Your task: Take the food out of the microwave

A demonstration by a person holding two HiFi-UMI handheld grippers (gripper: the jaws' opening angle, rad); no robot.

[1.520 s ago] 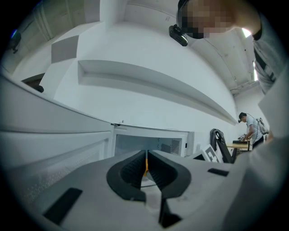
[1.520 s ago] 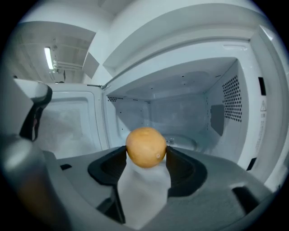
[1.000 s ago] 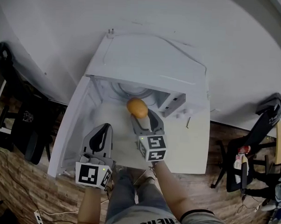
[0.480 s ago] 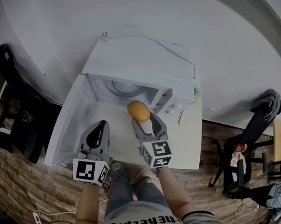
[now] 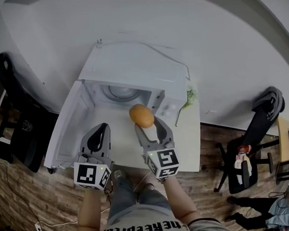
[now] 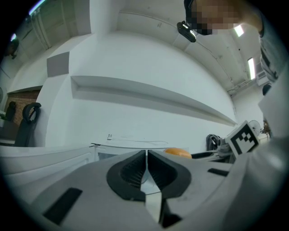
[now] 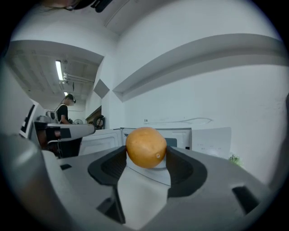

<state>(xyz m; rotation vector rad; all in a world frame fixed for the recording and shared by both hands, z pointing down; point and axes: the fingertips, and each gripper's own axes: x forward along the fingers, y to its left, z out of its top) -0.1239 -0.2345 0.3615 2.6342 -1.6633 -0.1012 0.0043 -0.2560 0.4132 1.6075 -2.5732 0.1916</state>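
Right gripper (image 5: 149, 126) is clamped on an orange fruit (image 5: 142, 116), jaws part-open around it. The fruit is held just in front of the microwave (image 5: 137, 69) cavity, door (image 5: 67, 128) swung open to the left. Left gripper (image 5: 99, 134) has its jaws pressed together with nothing between them, beside the door.

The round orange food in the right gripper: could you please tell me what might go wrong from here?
1. The round orange food is pinched only at the tips of the right gripper, so it may roll out and fall onto the table or off it.
2. The microwave door stands open beside the shut, empty left gripper, which could knock it.
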